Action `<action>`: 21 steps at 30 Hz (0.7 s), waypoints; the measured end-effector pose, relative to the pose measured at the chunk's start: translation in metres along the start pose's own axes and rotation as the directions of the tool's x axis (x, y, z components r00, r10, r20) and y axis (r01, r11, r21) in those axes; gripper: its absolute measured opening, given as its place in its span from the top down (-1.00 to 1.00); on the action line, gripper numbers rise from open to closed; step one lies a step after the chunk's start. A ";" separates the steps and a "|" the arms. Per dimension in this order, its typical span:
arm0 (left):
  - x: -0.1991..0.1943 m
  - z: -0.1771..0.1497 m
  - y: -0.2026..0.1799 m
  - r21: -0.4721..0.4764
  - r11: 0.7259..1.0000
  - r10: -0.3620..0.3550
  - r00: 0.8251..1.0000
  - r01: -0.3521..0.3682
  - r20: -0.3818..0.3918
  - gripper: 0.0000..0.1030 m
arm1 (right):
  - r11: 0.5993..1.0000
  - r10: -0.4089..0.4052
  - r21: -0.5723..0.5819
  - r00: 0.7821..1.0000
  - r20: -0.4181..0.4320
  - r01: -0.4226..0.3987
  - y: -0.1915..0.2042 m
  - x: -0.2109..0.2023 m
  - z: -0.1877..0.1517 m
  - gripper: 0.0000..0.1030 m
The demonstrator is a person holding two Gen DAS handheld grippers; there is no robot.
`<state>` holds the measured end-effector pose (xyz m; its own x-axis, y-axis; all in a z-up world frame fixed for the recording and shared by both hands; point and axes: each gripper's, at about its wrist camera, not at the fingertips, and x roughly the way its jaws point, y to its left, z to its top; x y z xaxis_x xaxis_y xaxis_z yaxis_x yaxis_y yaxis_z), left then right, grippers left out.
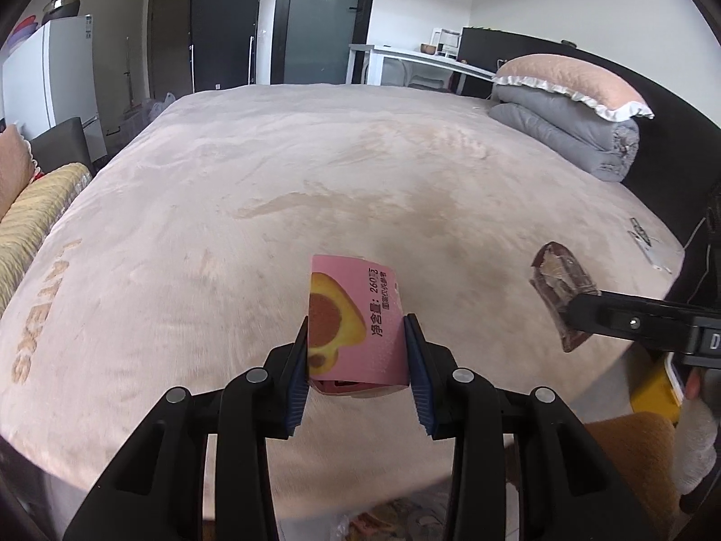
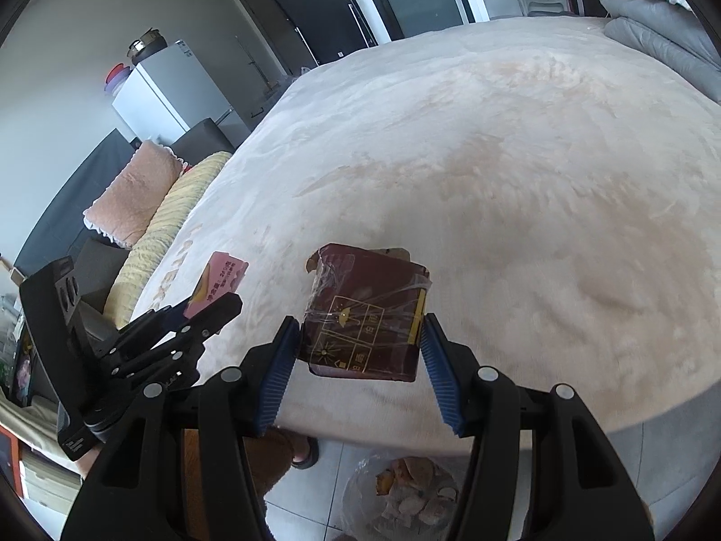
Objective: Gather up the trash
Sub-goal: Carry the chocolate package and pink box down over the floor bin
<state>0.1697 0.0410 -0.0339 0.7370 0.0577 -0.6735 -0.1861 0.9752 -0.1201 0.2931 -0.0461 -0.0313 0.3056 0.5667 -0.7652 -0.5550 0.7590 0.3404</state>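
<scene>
The left gripper [image 1: 358, 338] is pinching a pink snack box [image 1: 353, 315]; the right gripper [image 2: 360, 338] is clamping a maroon carton [image 2: 365, 315]. Only the right view is showing the trash bag [image 2: 401, 491] below.

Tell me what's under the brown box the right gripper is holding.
Below the brown box, clamped in the right gripper, lies the bed's pink cover. Past the bed's edge, a clear trash bag sits on the floor. The box's underside and the bag's lower contents are hidden.
</scene>
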 end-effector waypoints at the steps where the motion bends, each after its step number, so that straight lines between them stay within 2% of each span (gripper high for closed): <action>1: -0.004 -0.002 -0.001 -0.003 1.000 -0.005 1.000 0.005 0.001 0.28 | 1.000 0.001 -0.003 1.000 0.001 -0.001 0.002 -0.004 -0.003 -0.08; 12: -0.058 -0.034 -0.022 0.001 0.999 -0.055 0.998 0.055 0.002 0.28 | 1.000 -0.001 -0.019 1.000 -0.011 0.001 0.016 -0.039 -0.054 -0.08; 21: -0.066 -0.067 -0.029 -0.013 0.996 -0.089 0.995 0.088 -0.051 0.28 | 0.999 -0.001 -0.053 0.998 -0.057 -0.002 0.024 -0.040 -0.083 -0.08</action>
<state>0.0828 -0.0051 -0.0344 0.7167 -0.0399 -0.6962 -0.1287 0.9737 -0.1882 0.2030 -0.0778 -0.0379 0.2613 0.5469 -0.7954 -0.5957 0.7397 0.3129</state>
